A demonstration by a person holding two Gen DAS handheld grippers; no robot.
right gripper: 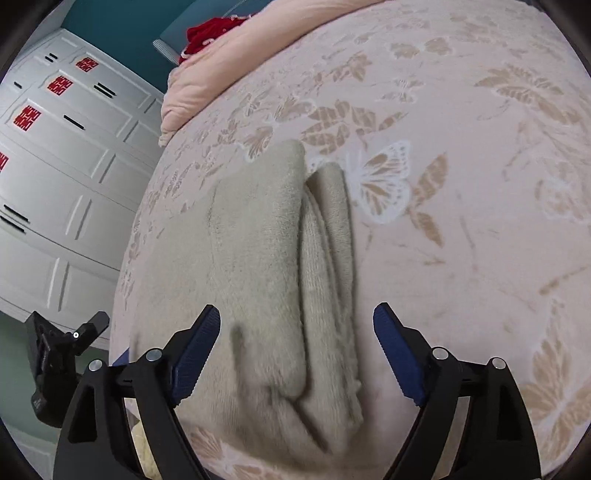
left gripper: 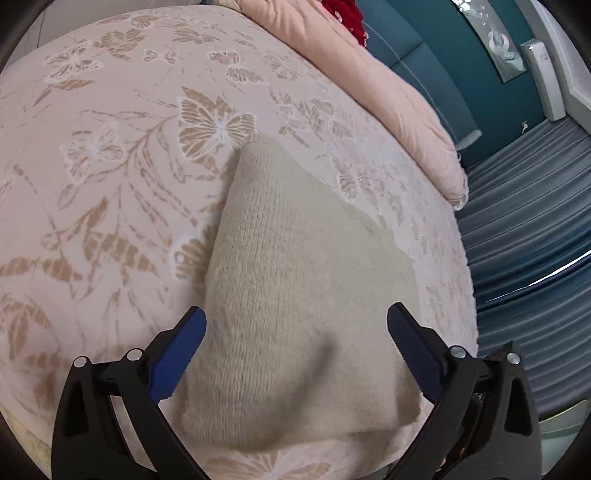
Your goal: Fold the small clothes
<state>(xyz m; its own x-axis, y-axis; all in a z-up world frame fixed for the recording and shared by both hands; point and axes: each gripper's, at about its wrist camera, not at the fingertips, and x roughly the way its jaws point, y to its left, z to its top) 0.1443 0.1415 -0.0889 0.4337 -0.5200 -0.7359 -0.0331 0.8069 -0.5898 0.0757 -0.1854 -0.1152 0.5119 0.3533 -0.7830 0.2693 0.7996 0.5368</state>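
Observation:
A cream knitted garment (left gripper: 291,295) lies folded on a pink bedspread with butterfly print (left gripper: 110,166). In the right wrist view the garment (right gripper: 258,258) shows stacked folded layers along its right side. My left gripper (left gripper: 297,317) is open and empty, hovering just above the near part of the garment, jaws wide apart. My right gripper (right gripper: 297,315) is open and empty too, above the near end of the garment. The left gripper also shows in the right wrist view (right gripper: 62,350), off the bed's left edge.
A pink quilt (left gripper: 388,85) lies rolled along the far end of the bed with a red item (left gripper: 343,14) behind it. A teal wall and grey-blue curtain (left gripper: 524,229) border the bed. White cabinets (right gripper: 62,166) stand beside the bed (right gripper: 461,221).

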